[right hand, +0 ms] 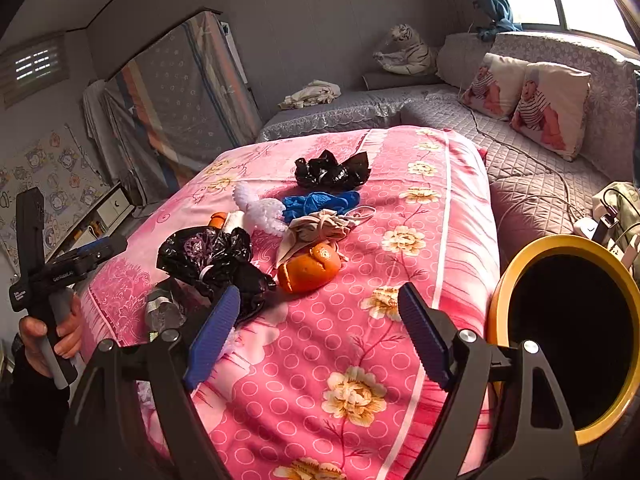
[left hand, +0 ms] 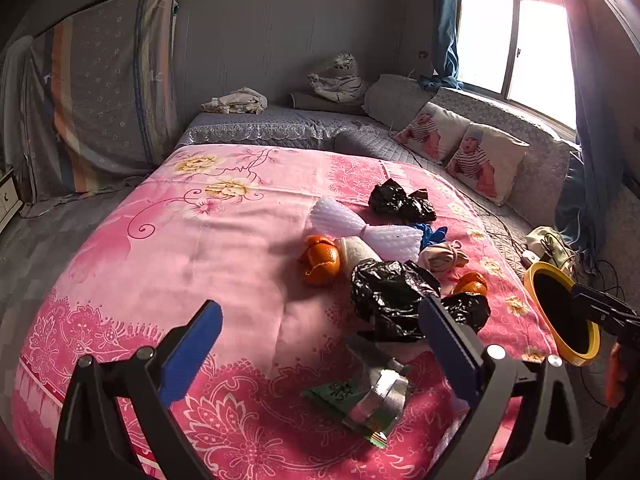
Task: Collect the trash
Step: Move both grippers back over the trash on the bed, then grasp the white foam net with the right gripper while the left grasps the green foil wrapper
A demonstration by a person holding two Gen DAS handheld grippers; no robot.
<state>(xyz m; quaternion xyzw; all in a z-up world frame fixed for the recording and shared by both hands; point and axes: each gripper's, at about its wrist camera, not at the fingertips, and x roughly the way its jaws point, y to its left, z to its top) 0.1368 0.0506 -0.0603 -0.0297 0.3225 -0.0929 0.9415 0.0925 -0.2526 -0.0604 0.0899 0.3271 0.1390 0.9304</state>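
Both claws, left claw (left hand: 320, 344) and right claw (right hand: 320, 320), gape empty; a careless grab could roll the near orange peel (right hand: 308, 266) off the bed (right hand: 304, 360), missing the bin (right hand: 568, 336).

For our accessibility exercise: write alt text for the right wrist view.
Open, empty right tongs hover over a pink floral bedspread strewn with trash: black plastic bags, orange peel, blue glove. A yellow-rimmed bin stands at right; a hand holds the left tongs at left.
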